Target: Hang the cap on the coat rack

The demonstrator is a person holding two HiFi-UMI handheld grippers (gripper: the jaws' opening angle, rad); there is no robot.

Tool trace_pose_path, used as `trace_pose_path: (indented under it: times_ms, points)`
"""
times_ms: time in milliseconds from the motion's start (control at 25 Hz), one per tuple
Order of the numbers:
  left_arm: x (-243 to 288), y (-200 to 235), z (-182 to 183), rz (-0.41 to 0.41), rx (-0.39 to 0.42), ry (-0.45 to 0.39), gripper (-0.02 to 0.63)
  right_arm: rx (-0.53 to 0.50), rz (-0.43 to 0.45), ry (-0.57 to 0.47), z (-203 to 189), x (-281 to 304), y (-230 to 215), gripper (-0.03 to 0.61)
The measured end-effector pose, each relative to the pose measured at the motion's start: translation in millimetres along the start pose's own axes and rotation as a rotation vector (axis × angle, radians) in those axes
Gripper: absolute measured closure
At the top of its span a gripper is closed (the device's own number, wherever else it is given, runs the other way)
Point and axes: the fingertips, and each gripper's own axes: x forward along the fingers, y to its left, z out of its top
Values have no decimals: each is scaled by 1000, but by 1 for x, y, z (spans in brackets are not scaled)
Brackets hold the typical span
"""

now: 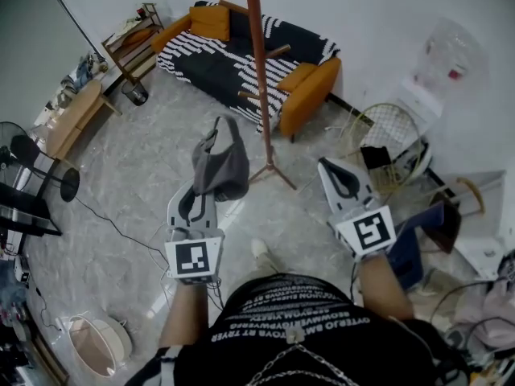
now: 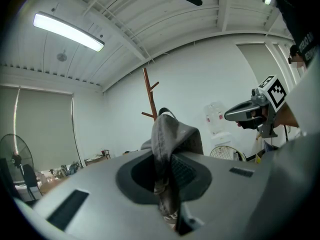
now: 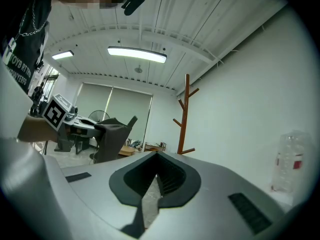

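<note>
cap [image 1: 222,166] pinched in left claw [image 1: 202,197] (upright)

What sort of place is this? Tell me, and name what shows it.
Probably a cluttered living room: an orange sofa, a wooden coat rack and a water dispenser by the wall.
</note>
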Motion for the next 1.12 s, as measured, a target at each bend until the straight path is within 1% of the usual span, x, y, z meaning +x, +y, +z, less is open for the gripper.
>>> trace_pose_path:
  times_ms: [280, 480, 720, 880, 1120]
  points:
    - [41, 12, -4, -25, -5, 3, 589, 7, -9, 1, -1, 36, -16, 586]
    - [70, 19, -7, -49, 6, 10, 589, 6, -27, 18, -4, 59, -27, 586]
    - [108, 28, 2, -93, 8, 0, 589, 0, -62, 18, 6, 84, -45, 586]
    - [118, 31, -1, -123, 21, -15, 589, -15, -90, 17, 6, 90, -43, 586]
    - [132, 35, -18, -162, 35, -19, 589, -32, -139, 11, 3, 96, -41, 586]
